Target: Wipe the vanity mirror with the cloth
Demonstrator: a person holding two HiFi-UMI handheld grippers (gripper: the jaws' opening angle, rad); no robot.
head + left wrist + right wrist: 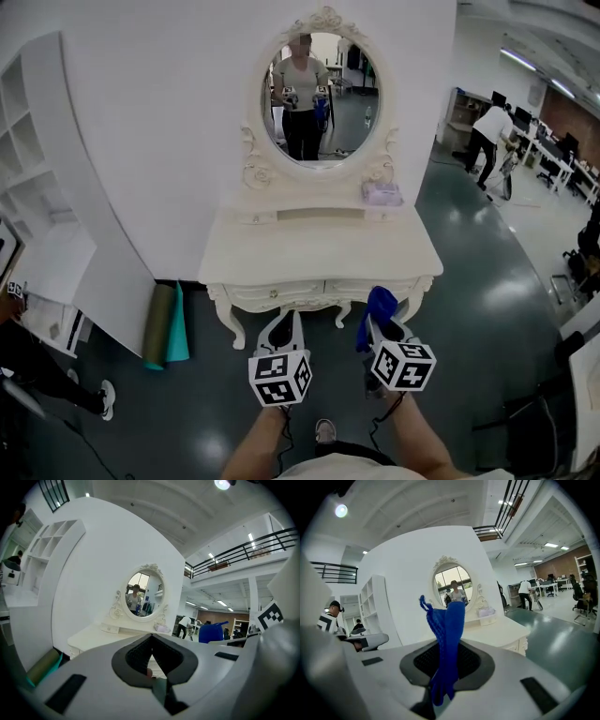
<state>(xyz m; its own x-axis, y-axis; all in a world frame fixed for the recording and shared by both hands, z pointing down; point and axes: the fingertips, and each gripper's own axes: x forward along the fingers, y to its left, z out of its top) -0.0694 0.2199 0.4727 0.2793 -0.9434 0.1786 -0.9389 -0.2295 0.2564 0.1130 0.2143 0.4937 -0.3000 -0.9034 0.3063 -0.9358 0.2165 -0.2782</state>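
Observation:
The white vanity table (319, 253) stands against the wall straight ahead, and its oval mirror (319, 94) reflects the person who holds the grippers. Both grippers hover in front of the table's front edge, apart from it. My left gripper (284, 325) is shut with nothing between its jaws. My right gripper (382, 325) is shut on a blue cloth (377, 307). In the right gripper view the cloth (447, 630) sticks up from the jaws in front of the mirror (453, 584). The mirror (145, 591) is also far ahead in the left gripper view.
A lilac packet (382, 193) lies on the vanity's small shelf at the right. Rolled green and teal mats (166, 323) lean beside the table's left leg. A white shelf unit (37, 159) stands at the left. A person (487, 131) and desks are far right.

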